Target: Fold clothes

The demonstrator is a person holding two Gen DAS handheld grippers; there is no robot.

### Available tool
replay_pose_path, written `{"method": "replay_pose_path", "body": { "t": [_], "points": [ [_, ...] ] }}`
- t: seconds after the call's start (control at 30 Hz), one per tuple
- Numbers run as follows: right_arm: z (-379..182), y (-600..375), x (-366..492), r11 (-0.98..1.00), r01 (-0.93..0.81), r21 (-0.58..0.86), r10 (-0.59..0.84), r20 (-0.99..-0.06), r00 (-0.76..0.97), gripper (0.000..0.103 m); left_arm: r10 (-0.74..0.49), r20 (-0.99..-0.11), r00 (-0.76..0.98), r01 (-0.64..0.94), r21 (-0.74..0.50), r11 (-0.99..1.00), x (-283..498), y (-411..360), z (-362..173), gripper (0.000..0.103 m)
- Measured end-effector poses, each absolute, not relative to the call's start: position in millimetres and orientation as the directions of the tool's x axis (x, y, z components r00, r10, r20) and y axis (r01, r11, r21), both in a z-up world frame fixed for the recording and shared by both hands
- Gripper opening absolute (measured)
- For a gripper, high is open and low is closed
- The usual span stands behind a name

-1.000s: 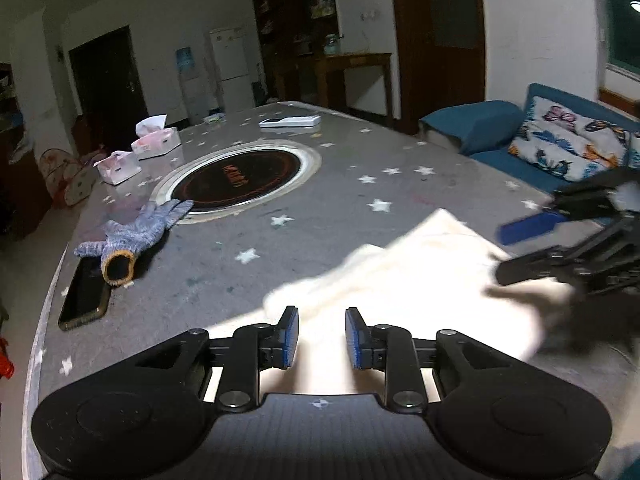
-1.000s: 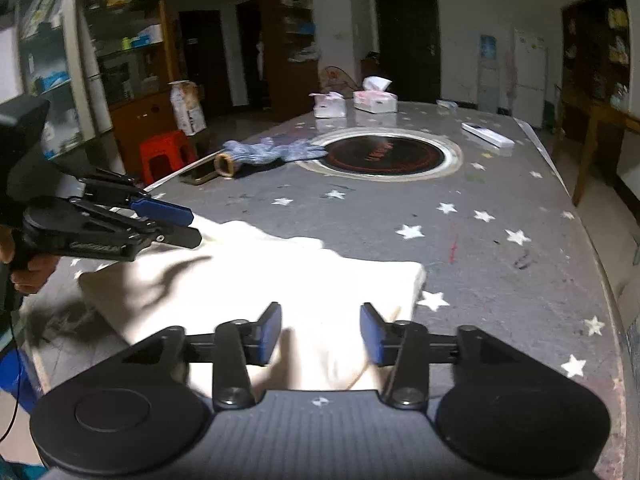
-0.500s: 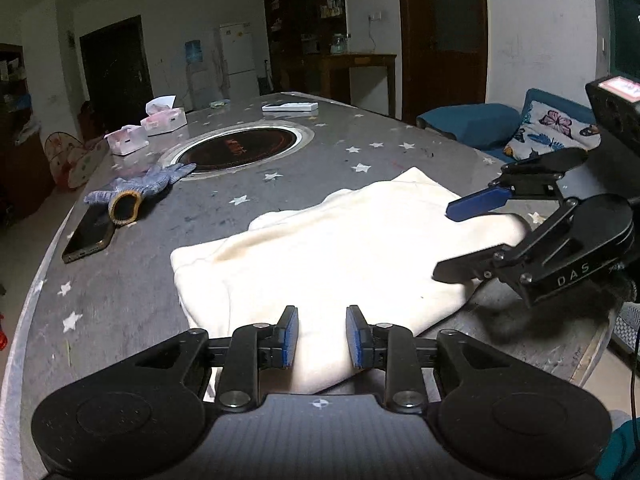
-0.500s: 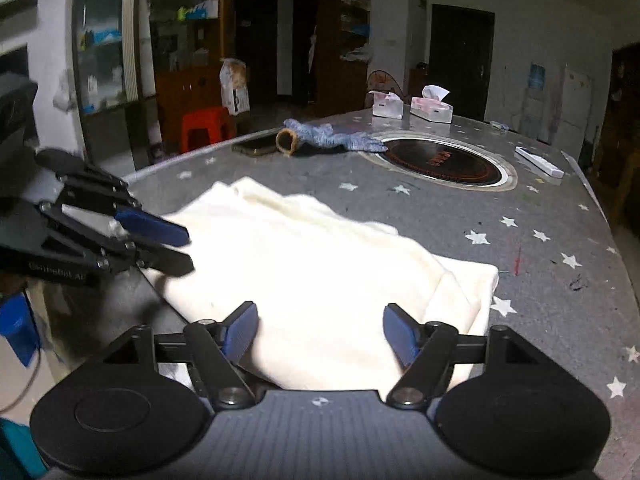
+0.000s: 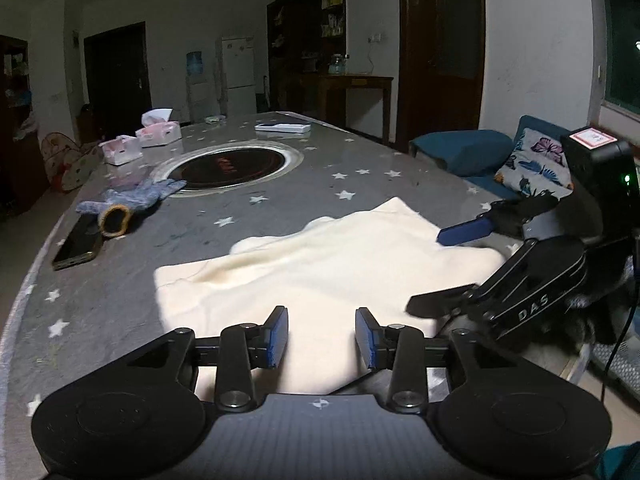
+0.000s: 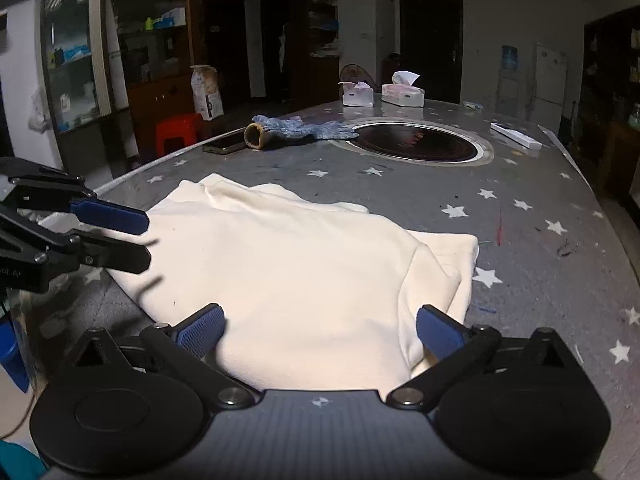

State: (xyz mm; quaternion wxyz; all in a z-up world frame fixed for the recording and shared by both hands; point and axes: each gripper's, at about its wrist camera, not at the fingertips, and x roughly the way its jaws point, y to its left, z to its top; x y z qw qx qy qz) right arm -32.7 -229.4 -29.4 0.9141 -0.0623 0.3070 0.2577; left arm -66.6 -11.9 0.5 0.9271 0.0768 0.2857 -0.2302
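Note:
A cream garment (image 5: 320,264) lies folded flat on the grey star-patterned table (image 5: 360,184), near its front edge. In the left wrist view my left gripper (image 5: 322,338) hovers over the garment's near edge, its jaws opening with nothing pinched between the blue pads. My right gripper (image 5: 436,272) shows at the right of that view, over the garment's right edge. In the right wrist view the right gripper (image 6: 318,330) stands spread wide and still opening above the cream garment (image 6: 304,264), pads clear of the cloth. The left gripper (image 6: 142,240) is at the left there, its jaws slightly apart.
A blue knit glove (image 5: 132,200) and a dark phone (image 5: 78,242) lie at the table's left side. A round inset cooktop (image 5: 232,166), two tissue boxes (image 5: 158,134) and a white remote (image 5: 283,128) sit farther back. A blue sofa with a butterfly cushion (image 5: 536,164) stands right.
Both grippers have pulled back toward the table's near edge, leaving the garment lying folded. The right gripper's jaws spread much wider; the left's parted a little.

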Motion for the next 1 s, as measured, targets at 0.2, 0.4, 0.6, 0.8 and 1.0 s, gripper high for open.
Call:
{"method": "replay_pose_path", "body": {
  "t": [0.2,0.4,0.6,0.8,1.0],
  "points": [
    [-31,-231,-32,0.859,-0.508,0.062,0.443,-0.586,0.678,0.103,-0.389,-0.588,0.709,0.477,-0.007,0.879,-58,-23,-11,0.040],
    [-32,-231,-32,0.859,-0.508,0.062,0.443,-0.587,0.678,0.103,-0.395,-0.597,0.698,0.457,-0.053,0.888,-55,-18,-18,0.041],
    [-33,-230,-32,0.859,-0.507,0.064,0.443,-0.588,0.677,0.103,-0.390,-0.582,0.713,0.441,-0.059,0.895,-53,-18,-8,0.040],
    [-33,-230,-32,0.860,-0.506,0.067,0.444,-0.589,0.675,0.103,-0.391,-0.578,0.716,0.413,-0.101,0.905,-36,-18,-7,0.040],
    [-33,-231,-31,0.860,-0.506,0.069,0.445,-0.589,0.674,0.103,-0.382,-0.606,0.698,0.371,-0.149,0.916,-13,-10,-16,0.042]
  ]
}}
